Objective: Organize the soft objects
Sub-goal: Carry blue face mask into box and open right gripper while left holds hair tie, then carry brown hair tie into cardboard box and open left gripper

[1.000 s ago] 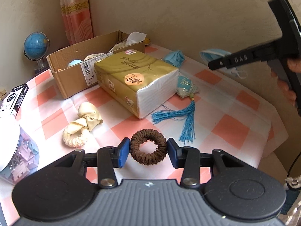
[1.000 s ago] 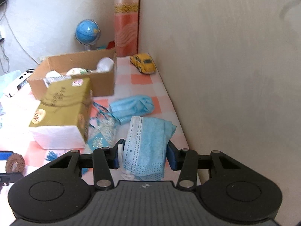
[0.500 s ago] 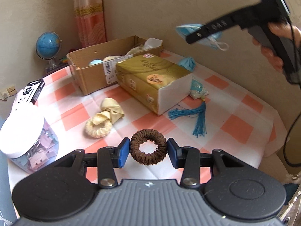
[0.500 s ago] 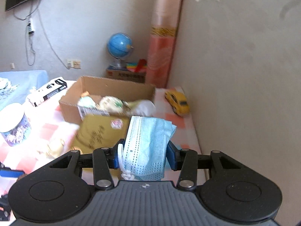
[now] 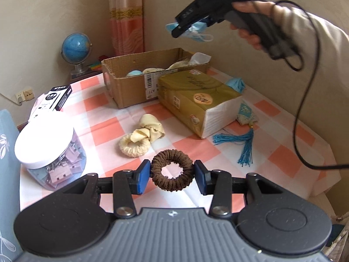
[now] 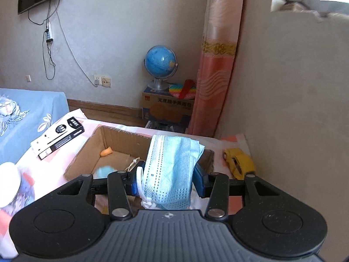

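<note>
— Right wrist view has the folded pale-blue pleated face mask [image 6: 170, 170] clamped between the pads of the right gripper [image 6: 166, 180], hanging above the open brown cardboard box [image 6: 113, 139]. See the white ear loop dangling at the bottom? I'd say that could catch on a finger when the jaws part, so the mask drags out with the gripper instead of dropping.

— Possibly. From the left wrist view the mask [image 5: 192, 29] is high over the box's [image 5: 130, 87] far corner, near the wall side. My guess is that if it is let go there, it lands on the rim or on the gold plastic-wrapped tissue pack [image 5: 196, 98] just in front of the box (light cloth drifts as it falls).

— And the other hand?

— The left gripper [image 5: 172, 178] is closed partway on the dark brown ribbed fabric hair ring [image 5: 172, 175], squeezed edge to edge between the blue pads, off the orange-and-white checked table [image 5: 283, 152]. The ring sits well short of the box, with the cream fabric scrunchie [image 5: 139, 140] and the tissue pack in between.

— So carrying it in low might nudge those two?

— That's my worry; the springy ring might also pop free if the squeeze slackens. Both hands converging on one box could bump as well.
</note>
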A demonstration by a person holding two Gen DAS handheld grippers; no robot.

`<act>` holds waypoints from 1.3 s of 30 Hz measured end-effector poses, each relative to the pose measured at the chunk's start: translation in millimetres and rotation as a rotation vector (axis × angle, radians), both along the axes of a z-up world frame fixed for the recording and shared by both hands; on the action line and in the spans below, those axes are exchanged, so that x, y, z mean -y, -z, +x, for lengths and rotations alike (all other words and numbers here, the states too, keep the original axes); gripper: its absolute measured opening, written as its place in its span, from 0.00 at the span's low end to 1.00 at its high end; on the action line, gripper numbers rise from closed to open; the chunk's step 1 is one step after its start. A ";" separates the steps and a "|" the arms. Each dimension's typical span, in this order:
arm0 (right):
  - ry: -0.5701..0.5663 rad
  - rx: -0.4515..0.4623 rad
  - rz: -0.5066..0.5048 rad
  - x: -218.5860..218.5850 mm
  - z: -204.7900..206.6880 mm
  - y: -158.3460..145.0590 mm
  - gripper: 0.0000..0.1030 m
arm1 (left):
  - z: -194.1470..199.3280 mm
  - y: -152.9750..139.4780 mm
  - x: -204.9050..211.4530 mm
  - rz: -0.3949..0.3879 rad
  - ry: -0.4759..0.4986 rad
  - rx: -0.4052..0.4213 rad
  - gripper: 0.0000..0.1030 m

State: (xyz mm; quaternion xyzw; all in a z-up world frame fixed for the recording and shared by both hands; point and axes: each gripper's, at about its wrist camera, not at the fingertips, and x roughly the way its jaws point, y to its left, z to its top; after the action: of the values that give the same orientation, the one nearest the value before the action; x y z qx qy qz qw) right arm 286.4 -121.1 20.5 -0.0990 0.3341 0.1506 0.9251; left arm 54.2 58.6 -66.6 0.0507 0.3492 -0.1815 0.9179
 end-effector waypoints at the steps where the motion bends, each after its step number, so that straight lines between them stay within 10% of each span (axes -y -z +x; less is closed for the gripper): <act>1: 0.005 -0.006 0.003 -1.7 8.1 3.0 0.49 | 0.1 0.2 -0.6 0.002 -0.007 -0.002 0.41; 6: 0.026 -0.062 0.049 -2.4 39.4 25.2 0.53 | 2.6 1.7 -5.0 0.015 -0.039 -0.015 0.41; 9: 0.045 -0.086 0.051 -1.7 49.6 43.4 0.89 | 4.5 2.5 -5.4 0.021 -0.044 -0.022 0.41; 15: 0.065 -0.064 0.089 12.1 32.1 44.6 1.00 | 8.4 2.4 -1.1 0.038 -0.017 -0.025 0.41; 39: 0.096 0.012 0.112 55.5 -159.2 43.2 1.00 | 106.8 -64.3 11.4 0.091 -0.006 0.033 0.41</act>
State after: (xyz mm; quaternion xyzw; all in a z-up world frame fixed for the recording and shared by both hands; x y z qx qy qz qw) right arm 127.2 -176.5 -22.7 -0.0320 0.3239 0.1237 0.9374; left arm 161.0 47.3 -2.3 0.0941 0.3422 -0.1621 0.9207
